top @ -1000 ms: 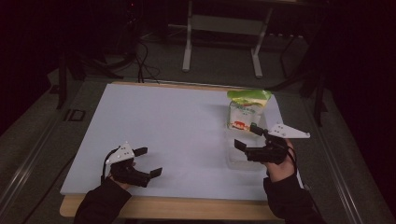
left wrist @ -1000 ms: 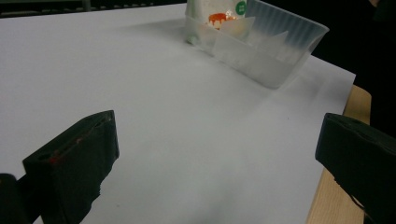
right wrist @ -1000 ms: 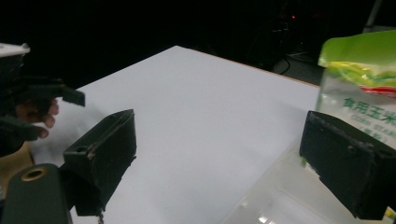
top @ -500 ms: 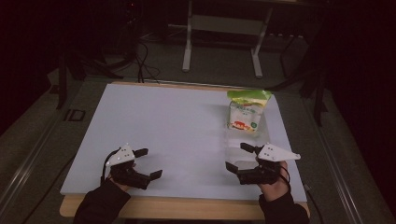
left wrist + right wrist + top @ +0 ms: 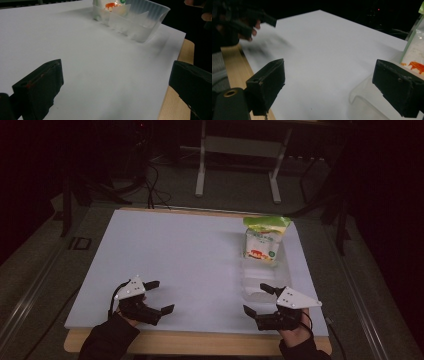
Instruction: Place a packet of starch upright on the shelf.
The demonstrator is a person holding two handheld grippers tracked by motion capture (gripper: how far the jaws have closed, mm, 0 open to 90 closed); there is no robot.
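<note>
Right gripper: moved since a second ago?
Yes. The right gripper has pulled back from the clear tray toward the table's near edge; jaws open.

A clear plastic tray (image 5: 265,282) lies on the white-covered table (image 5: 190,255), just ahead of the right claw (image 5: 260,302) and apart from it. A white packet with a green top and an orange mark (image 5: 262,240) stands leaning at the tray's far end.

A: Dim room here, only the white sheet (image 5: 190,255) catching light from above, floor and background nearly black.

B: Soft shadow beside the tub (image 5: 140,22) in the left gripper view. In the right gripper view, the far hand (image 5: 239,22) smears with blur, grainy throughout.
</note>
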